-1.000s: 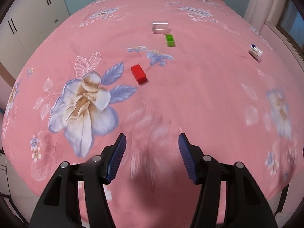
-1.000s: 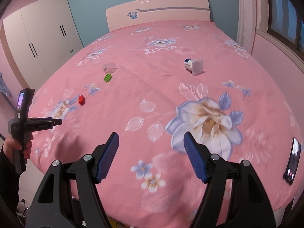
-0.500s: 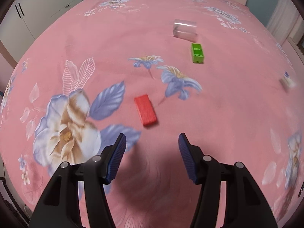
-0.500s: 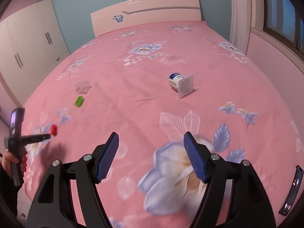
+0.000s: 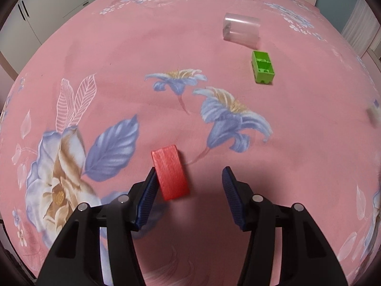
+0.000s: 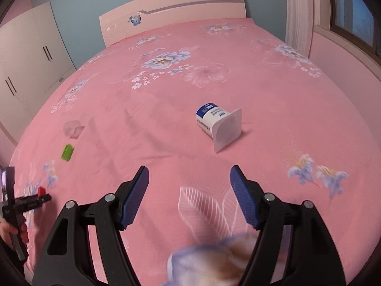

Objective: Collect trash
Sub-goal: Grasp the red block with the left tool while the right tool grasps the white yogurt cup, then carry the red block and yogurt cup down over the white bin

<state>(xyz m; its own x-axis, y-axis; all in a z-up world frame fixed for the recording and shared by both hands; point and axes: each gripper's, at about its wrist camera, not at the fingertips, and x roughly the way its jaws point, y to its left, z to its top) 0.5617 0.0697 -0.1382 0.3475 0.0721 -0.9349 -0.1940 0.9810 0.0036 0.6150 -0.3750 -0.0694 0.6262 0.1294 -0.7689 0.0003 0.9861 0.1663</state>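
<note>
The red block [image 5: 171, 172] lies on the pink bedspread [image 5: 133, 54] between the left gripper [image 5: 188, 187] fingers, hard against the left pad, perhaps touching; jaws closing, the other pad clear. The right gripper [image 6: 189, 194] hangs agape, empty, yogurt cup [image 6: 219, 125] lying ahead.

A: What sits between the fingers [image 5: 148, 197]?
B: A red block [image 5: 170, 172], on the pink bed [image 5: 133, 47], close against the near-left pad, clear of the other. The left gripper [image 5: 189, 196] is closing.
A: And beyond?
B: A green block [image 5: 263, 67], open side up, just beside a clear cup [image 5: 241, 30] lying on its side.
</note>
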